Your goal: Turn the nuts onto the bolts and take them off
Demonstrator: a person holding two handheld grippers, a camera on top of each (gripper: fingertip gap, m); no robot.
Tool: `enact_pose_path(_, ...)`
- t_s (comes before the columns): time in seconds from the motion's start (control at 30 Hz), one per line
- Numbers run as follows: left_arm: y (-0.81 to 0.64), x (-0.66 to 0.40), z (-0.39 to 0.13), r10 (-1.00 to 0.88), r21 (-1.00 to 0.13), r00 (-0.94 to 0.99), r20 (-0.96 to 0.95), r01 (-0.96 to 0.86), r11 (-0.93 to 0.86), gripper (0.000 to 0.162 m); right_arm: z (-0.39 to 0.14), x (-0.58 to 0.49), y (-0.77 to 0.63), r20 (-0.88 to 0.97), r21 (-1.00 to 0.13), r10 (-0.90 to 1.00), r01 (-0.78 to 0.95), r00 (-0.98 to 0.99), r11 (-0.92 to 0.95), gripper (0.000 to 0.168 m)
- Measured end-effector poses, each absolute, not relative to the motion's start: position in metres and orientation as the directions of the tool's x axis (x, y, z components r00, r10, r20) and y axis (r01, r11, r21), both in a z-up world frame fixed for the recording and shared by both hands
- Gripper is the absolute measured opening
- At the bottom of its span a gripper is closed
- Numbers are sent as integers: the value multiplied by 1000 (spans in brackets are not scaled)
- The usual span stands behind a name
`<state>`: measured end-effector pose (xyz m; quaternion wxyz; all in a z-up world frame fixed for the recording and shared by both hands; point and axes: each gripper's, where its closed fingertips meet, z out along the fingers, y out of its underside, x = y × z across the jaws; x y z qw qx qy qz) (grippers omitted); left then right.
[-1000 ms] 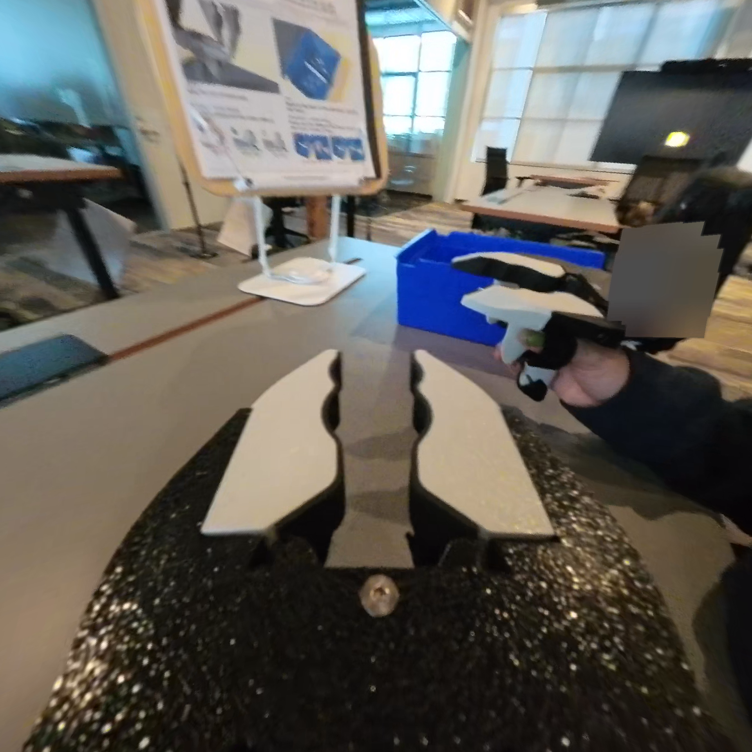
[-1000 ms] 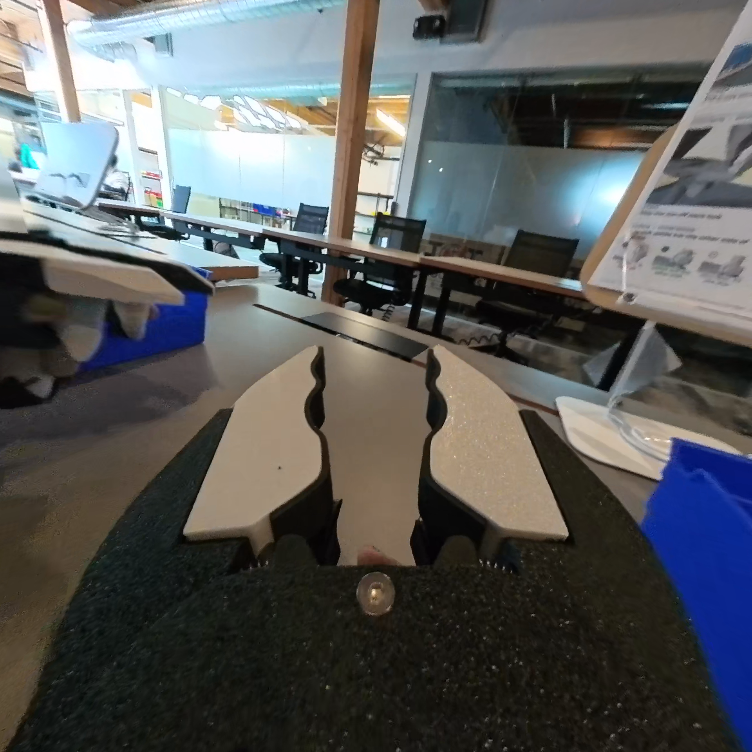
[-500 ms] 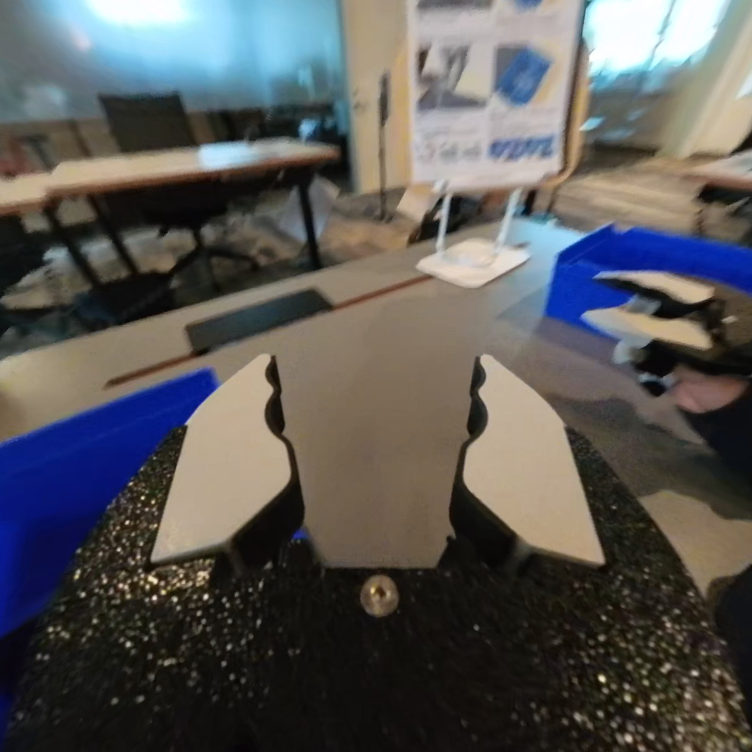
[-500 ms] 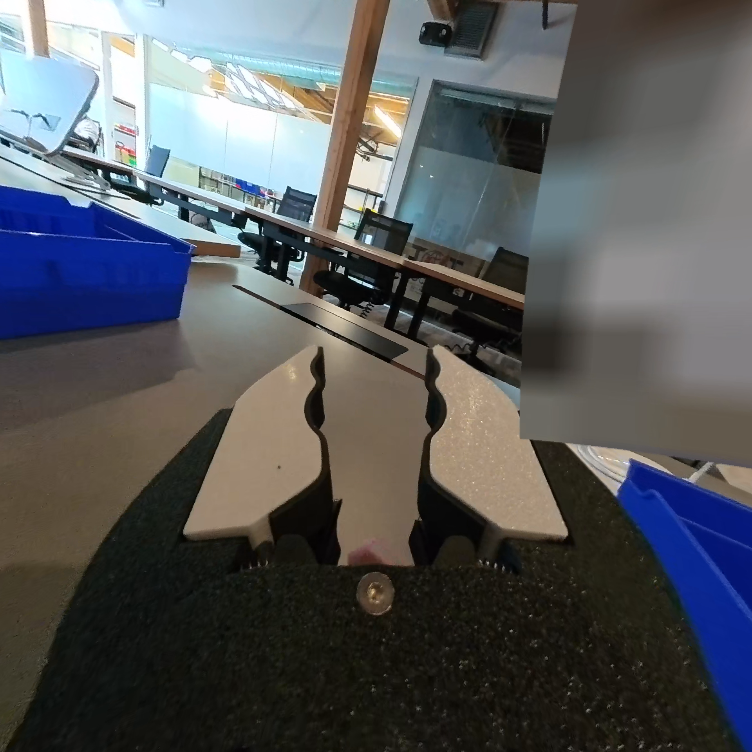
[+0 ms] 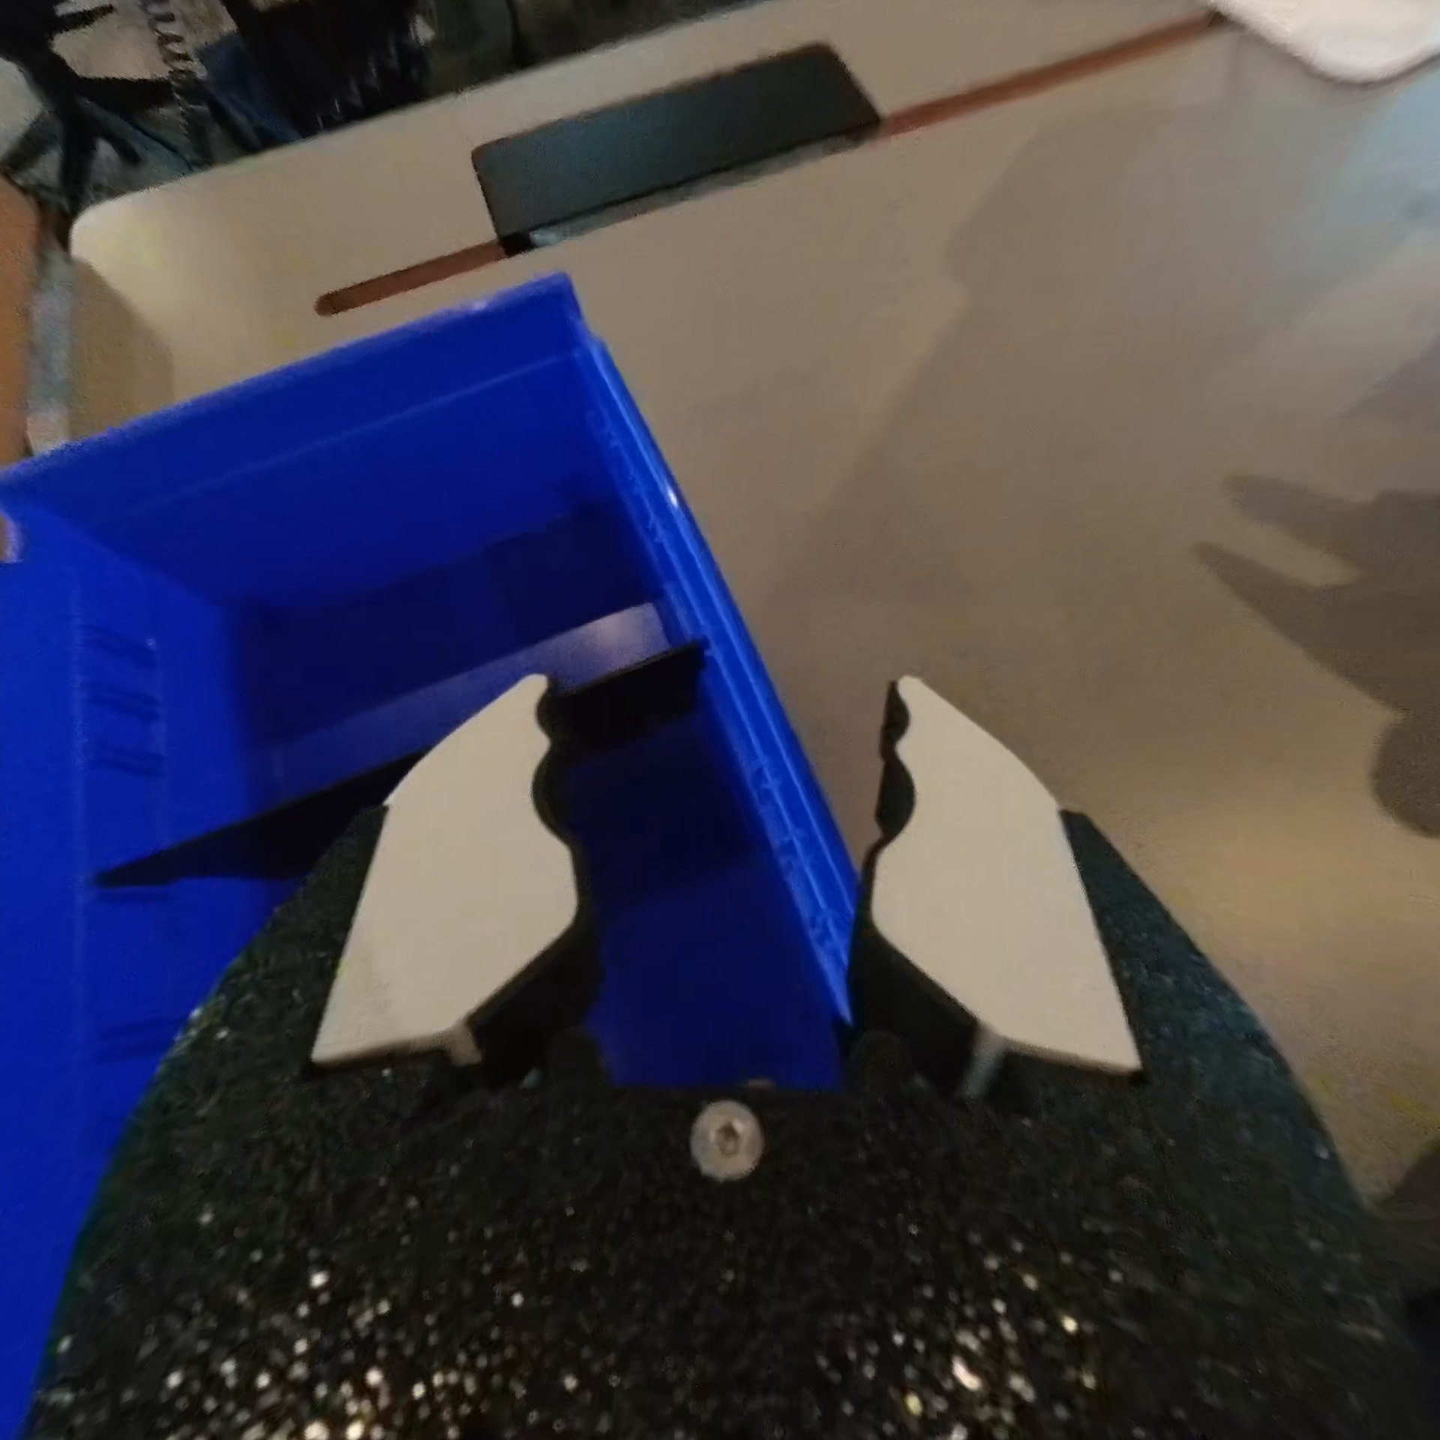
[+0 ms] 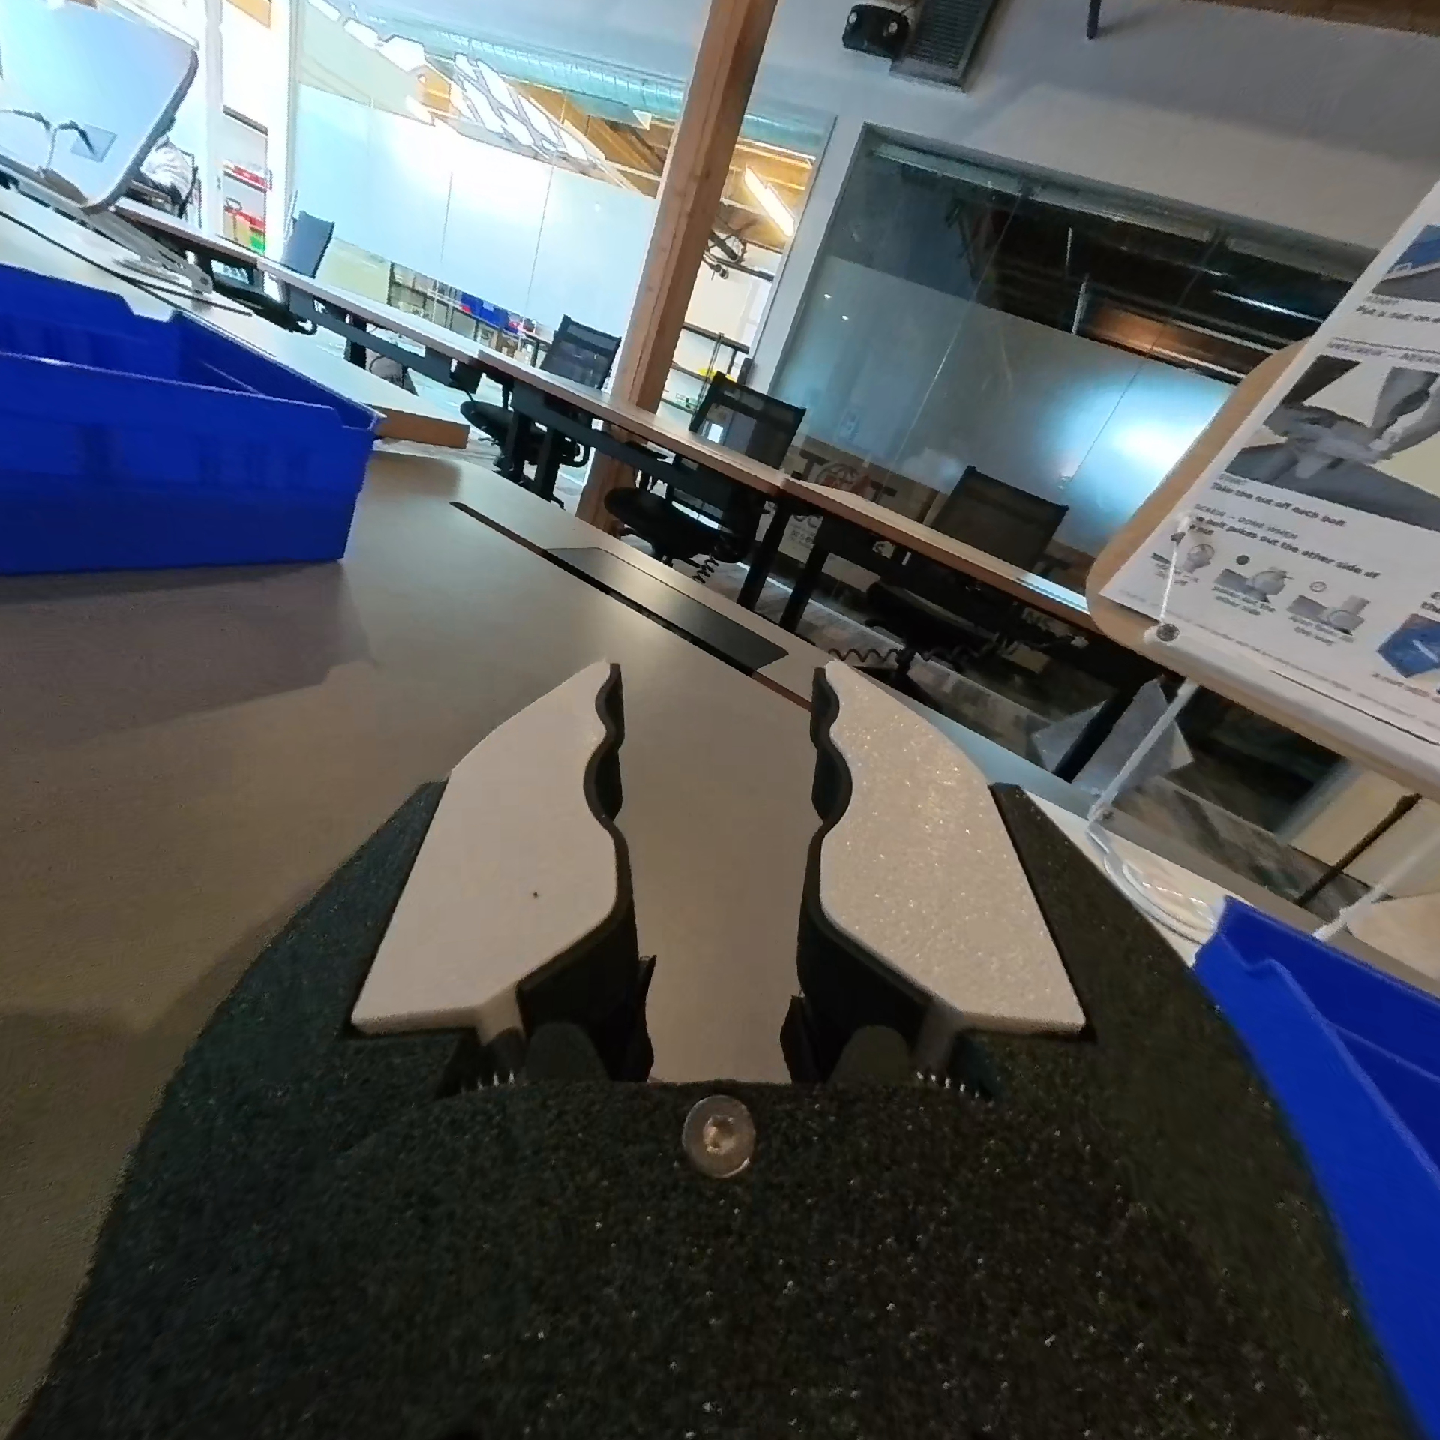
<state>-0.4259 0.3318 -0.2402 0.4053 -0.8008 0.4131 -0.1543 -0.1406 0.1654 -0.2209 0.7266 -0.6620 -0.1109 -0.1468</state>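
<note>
Left gripper [image 5: 717, 690] spread wide above blue bin [image 5: 374, 483], bin's right wall running lower right to upper centre between fingers. Right gripper [image 6: 713, 678] parted, empty, over table [image 6: 234, 748]. No nuts or bolts discernible.

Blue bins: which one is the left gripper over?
The blue bin with black dividers: the open left gripper hangs over its right wall. The other blue bin sits beside the right gripper, near the sign stand.

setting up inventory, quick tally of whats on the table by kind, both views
Blue bins: 2, one at the left, one at the right edge
Instruction sign on a clear stand: 1
Black panel set in the table: 1
Grippers: 2, left gripper and right gripper, both open and empty
Nuts or bolts in view: 0
Total: 6
</note>
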Motion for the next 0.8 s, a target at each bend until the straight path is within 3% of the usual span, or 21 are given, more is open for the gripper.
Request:
enact_pose_path(0.03, 330, -427, -246, -792, -749, 600, -112, -575, -329, 73, -222, -141, 166, 360, -928, -63, 364, 931, 78, 46)
enact_pose_path(0.23, 316, -442, -263, -776, -638, 622, -105, -641, -427, 87, -222, -144, 167, 381, -920, -57, 385, 923, 80, 46)
enact_pose_path(0.33, 309, -455, -270, -762, -599, 636, -125, -660, -453, 86, -221, -144, 167, 380, -919, -57, 384, 923, 85, 45)
enact_pose_path(0.6, 299, -451, -274, -788, -600, 607, -101, -669, -439, 55, -210, -137, 161, 397, -908, -118, 408, 910, 93, 45)
enact_pose_path(0.8, 300, -455, -276, -778, -499, 604, -175, -735, -459, 62, -162, -85, 104, 430, -890, -338, 456, 838, -1, 45)
